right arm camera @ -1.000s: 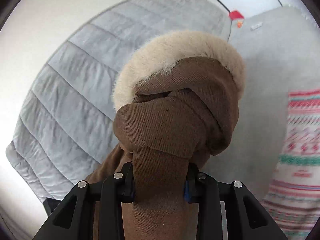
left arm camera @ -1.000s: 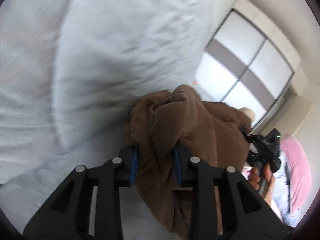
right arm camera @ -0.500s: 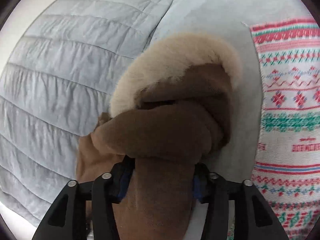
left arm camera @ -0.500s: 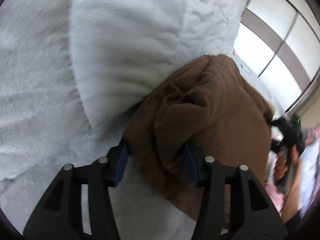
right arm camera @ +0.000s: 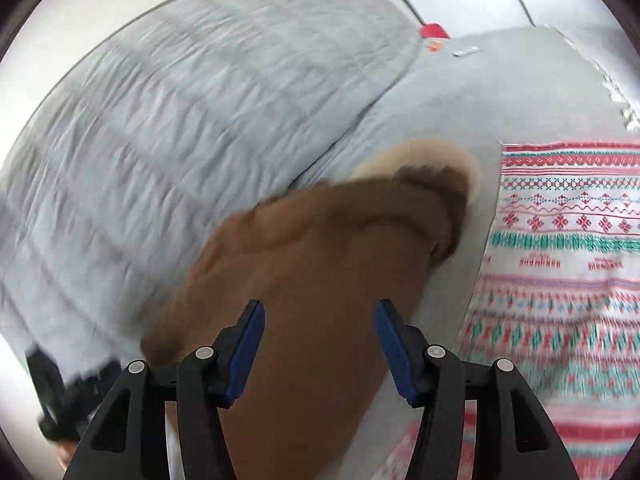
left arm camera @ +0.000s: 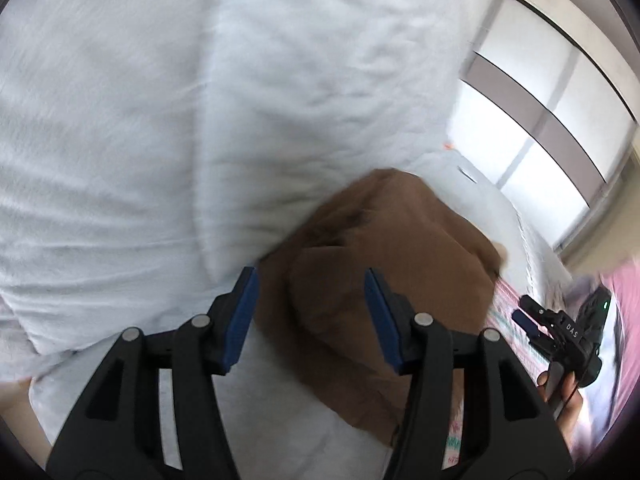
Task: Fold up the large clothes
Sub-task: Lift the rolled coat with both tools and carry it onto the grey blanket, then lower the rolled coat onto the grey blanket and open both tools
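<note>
Nearest me: left gripper [left arm camera: 310, 312] stands parted, pads clear of the cloth; right gripper [right arm camera: 318, 346] is opening, brown fabric between its jaws but not pinched. Neither holds anything.

The brown coat [right arm camera: 320, 264] lies bundled on the grey bed [right arm camera: 460, 112], its fur-trimmed hood [right arm camera: 432, 160] toward 1 o'clock from the right gripper. I judge it thick, soft, fairly heavy, likely to sag and bunch. I'd take it at a hem or shoulder seam, not the fluffy trim.

Beyond: quilted blanket [right arm camera: 180, 100] at 10 o'clock, patterned knit [right arm camera: 560, 240] at 3.

A bedroom: quilted grey duvet [right arm camera: 192, 128], sliding wardrobe doors [left arm camera: 532, 120]
</note>
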Available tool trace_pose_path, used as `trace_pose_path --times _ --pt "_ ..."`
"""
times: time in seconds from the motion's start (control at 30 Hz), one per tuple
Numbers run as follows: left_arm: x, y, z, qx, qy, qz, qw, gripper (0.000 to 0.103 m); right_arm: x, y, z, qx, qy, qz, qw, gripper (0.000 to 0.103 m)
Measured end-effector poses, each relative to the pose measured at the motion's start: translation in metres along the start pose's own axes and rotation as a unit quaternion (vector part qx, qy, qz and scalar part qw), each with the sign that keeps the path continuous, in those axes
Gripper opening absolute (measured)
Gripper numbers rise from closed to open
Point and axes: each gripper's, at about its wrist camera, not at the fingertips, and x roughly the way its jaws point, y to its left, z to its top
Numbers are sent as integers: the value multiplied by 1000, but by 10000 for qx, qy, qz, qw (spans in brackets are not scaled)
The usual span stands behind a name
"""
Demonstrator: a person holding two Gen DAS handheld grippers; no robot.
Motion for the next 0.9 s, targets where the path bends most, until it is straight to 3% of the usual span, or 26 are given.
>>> trace_pose_path --times 0.1,0.17,0.27,0.33,0.43,0.57,0.63,0.7,0.77,0.9 --pt "6 -39 -12 957 80 -18 9954 57 -4 26 -26 -150 114 175 9997 58" --pt "21 -54 -23 1259 141 -70 9919 57 -3 46 -49 -402 148 181 9989 58" --pt "47 -51 -25 941 388 -71 9948 57 9 81 -88 -1009 220 27 9946 53" --pt "64 -33 -31 519 521 -35 9973 56 27 93 -106 -1238 504 -167 9909 36" --pt "77 -23 -37 201 732 27 9971 53 43 95 -123 -1388 569 -555 9871 35" --pt "74 -33 -39 360 718 288 9964 53 52 84 -123 -1079 674 -546 9904 35" --pt "75 -32 -38 346 732 296 9963 53 50 93 -121 -1244 695 -724 9871 36" --pt "66 -32 -36 289 773 191 9964 53 38 101 -122 -1328 651 -842 9854 38" --pt "50 -30 -36 251 790 236 9963 55 15 102 -129 -1120 563 -747 9893 53" --pt "1 -27 -50 455 678 398 9959 79 -47 113 -165 -1324 341 -823 9872 68"
